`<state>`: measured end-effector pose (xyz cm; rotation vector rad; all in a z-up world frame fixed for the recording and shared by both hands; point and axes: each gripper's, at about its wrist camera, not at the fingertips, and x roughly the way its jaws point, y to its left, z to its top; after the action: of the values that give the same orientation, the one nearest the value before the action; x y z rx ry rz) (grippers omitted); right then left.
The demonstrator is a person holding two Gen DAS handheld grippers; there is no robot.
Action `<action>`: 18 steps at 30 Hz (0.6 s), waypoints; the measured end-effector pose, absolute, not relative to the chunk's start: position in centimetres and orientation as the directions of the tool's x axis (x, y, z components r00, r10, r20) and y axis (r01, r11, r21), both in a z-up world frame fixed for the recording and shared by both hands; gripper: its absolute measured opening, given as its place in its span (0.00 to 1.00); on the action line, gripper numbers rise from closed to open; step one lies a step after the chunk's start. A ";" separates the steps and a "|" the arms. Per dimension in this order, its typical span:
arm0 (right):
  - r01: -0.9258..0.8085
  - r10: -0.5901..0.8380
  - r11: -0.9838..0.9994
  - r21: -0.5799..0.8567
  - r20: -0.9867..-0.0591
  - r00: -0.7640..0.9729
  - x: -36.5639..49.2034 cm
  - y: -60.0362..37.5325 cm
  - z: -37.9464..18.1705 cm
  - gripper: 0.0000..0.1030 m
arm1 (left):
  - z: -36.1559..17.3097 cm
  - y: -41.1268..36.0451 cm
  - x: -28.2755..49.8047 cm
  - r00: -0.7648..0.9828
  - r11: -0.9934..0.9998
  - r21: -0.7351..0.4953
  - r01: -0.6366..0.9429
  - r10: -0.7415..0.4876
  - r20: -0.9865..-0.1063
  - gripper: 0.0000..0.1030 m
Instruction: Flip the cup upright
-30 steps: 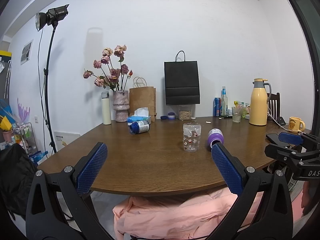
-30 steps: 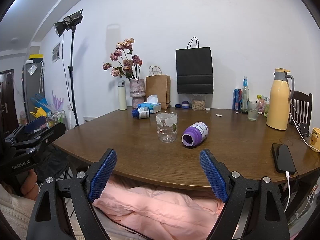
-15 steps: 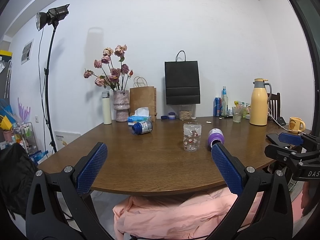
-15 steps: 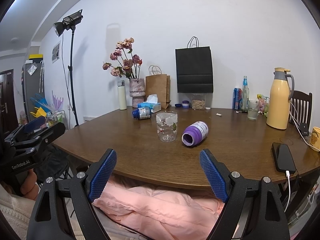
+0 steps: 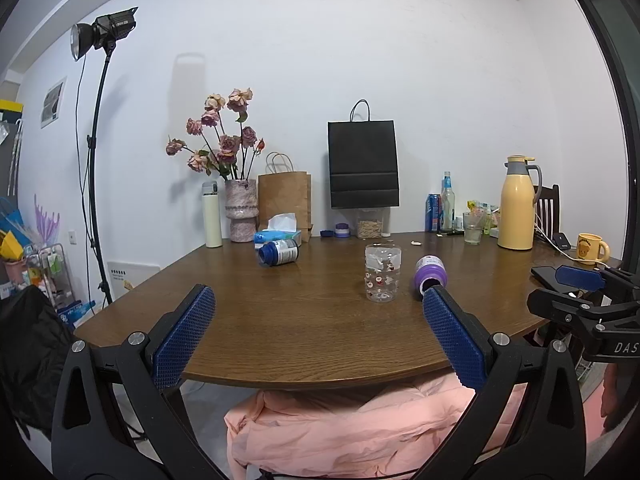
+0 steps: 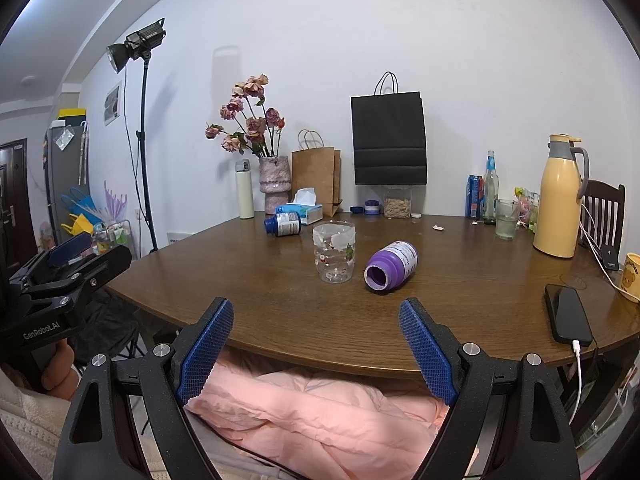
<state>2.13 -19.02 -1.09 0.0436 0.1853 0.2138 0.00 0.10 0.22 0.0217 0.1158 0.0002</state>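
"GenRobot.AI" marks the left gripper (image 6: 76, 252); "DAS" the right gripper (image 5: 580, 280).

The left gripper (image 5: 316, 304) is wide open, with its two blue pads (image 5: 182, 340) held out in front of the near edge of a brown wooden table (image 5: 300, 332). It holds nothing. On the table stands a clear cup (image 5: 382, 274) with little pictures on it. Its wide end looks to be on top. Just to the right of the cup a purple bottle (image 5: 430, 276) lies on its side, with its open end facing the camera. Farther back and to the left, a blue bottle (image 5: 279, 252) lies on its side too. At the right edge of the view the right gripper (image 5: 580, 292) pokes in, black with a blue pad. A pink blanket (image 5: 340, 428) sits under the table.
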 end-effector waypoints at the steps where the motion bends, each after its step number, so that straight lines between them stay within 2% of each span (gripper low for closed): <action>1: -0.207 0.215 0.976 0.063 -0.177 0.960 2.2 -19.0 -1.1 0.87 | 0.2 0.1 0.0 0.993 1.000 0.022 0.002 0.001 -0.116 1.00; 13: -0.212 0.222 0.975 0.071 -0.186 0.957 2.4 -18.9 -1.4 0.87 | 0.0 -0.1 0.3 0.992 1.000 0.020 0.001 0.002 -0.122 1.00; 18: -0.172 0.206 0.974 0.148 -0.255 0.945 5.1 -20.0 -2.0 0.87 | -0.5 -0.1 2.9 0.992 1.000 0.013 -0.021 0.023 -0.122 1.00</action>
<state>5.05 -20.03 -1.96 0.1249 0.2725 0.1933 2.93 -0.11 -0.46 0.0120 0.1228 0.0219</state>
